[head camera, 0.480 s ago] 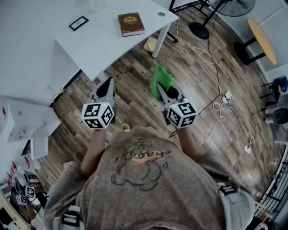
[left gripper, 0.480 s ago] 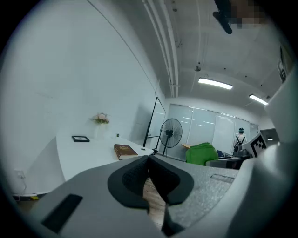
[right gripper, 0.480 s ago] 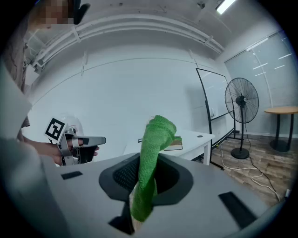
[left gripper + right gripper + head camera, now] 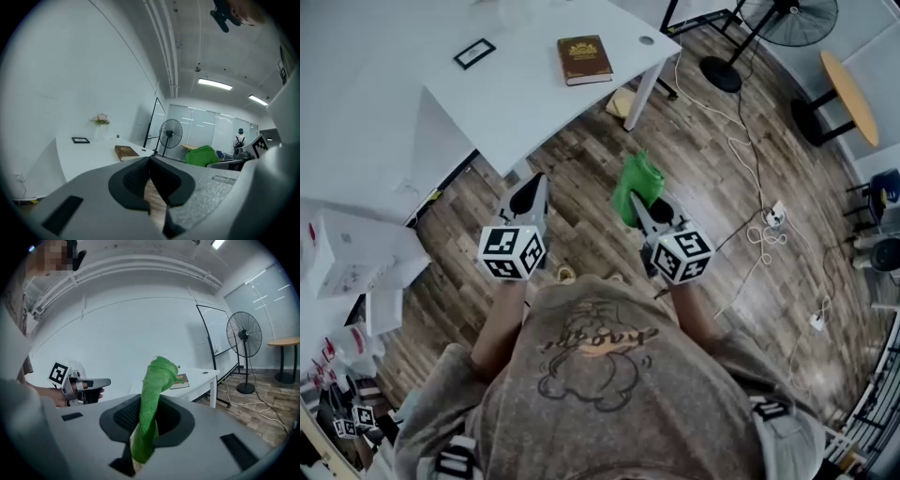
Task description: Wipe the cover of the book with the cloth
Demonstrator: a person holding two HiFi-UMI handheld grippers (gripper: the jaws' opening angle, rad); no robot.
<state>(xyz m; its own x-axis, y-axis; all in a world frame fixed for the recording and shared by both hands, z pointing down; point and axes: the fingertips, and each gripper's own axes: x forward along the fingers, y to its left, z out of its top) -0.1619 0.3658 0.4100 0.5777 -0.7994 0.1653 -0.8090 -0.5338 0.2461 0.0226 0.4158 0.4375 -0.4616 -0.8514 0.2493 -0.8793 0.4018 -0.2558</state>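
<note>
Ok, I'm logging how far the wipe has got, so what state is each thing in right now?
left gripper: fingers shut, nothing between them.
right gripper: shut on the green cloth.
green cloth: pinched low down, free end standing up past the fingers.
book: closed, cover up, flat on the white table, no gripper on it.
picture frame: lying flat on the table.

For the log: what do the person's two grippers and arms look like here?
The left gripper and right gripper match: pale grey bodies tapering to dark, textured inner faces, each with a white cube of black square markers. No cables show. The person wears a grey-brown short-sleeved T-shirt with a cartoon print; forearms are unsleeved.
</note>
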